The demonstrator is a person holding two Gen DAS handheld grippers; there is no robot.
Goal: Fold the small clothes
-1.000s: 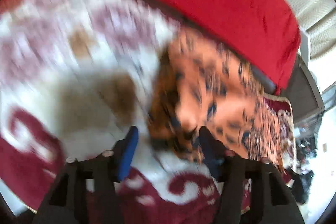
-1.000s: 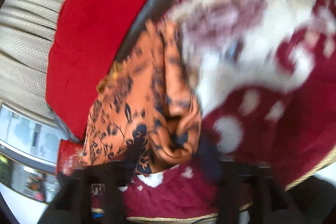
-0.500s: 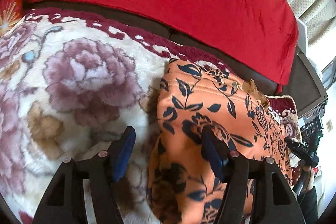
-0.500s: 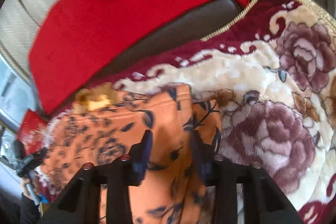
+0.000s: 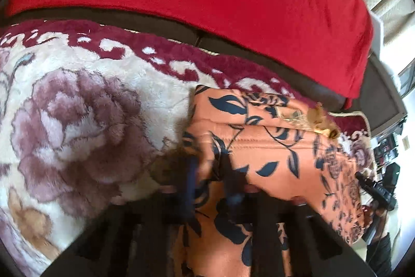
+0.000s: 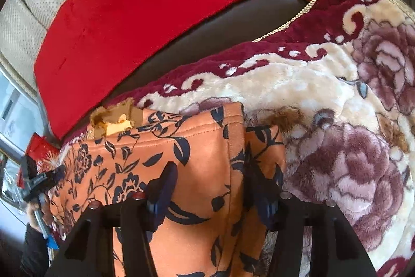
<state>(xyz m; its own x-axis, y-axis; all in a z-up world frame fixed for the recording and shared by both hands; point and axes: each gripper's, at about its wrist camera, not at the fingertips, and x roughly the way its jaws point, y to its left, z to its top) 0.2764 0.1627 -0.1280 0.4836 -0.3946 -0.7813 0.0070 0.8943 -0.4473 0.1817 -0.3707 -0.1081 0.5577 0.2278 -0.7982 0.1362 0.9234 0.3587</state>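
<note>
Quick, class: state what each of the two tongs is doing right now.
Left tongs: just snapped shut, pinching a fold of the orange floral garment.
Right tongs: open, just widened, straddling the garment without pressing it.

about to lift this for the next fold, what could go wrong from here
The left tongs have just snapped shut on the orange garment's edge; they may have pinched the plush blanket too. The right tongs straddle the cloth, not pressing, so lifting now could drag it lopsided.

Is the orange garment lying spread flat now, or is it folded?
Folded, at least partly. In the right wrist view the orange garment shows a layer lying over another strip along its right edge. How many folds it has cannot be told.
</note>
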